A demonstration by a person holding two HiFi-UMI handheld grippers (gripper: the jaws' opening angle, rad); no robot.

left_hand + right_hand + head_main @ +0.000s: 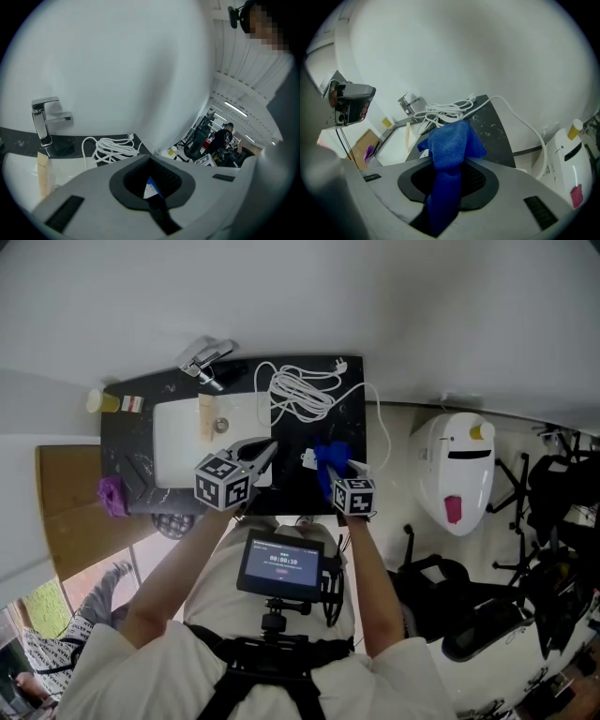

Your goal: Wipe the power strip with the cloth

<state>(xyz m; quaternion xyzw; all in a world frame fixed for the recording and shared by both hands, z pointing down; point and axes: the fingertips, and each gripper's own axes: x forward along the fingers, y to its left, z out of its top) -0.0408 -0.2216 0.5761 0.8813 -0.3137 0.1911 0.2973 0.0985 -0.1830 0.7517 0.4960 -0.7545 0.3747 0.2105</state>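
A blue cloth [328,457] [451,145] hangs bunched in my right gripper [331,468] [449,161], which is shut on it over the front edge of the black counter [352,427]. A coiled white power cord [300,392] [443,111] [110,149] with its plug [340,363] lies at the back of the counter. The strip's body is largely hidden; a small white piece [307,459] shows just left of the cloth. My left gripper [271,448] [150,158] hovers by the sink's right edge, jaws shut with nothing in them.
A white sink [178,437] with a chrome faucet [208,360] fills the counter's left half, a wooden stick [204,416] lying in it. A yellow bottle [101,401] and a purple thing [112,495] sit at the left. A white appliance [459,470] stands at the right.
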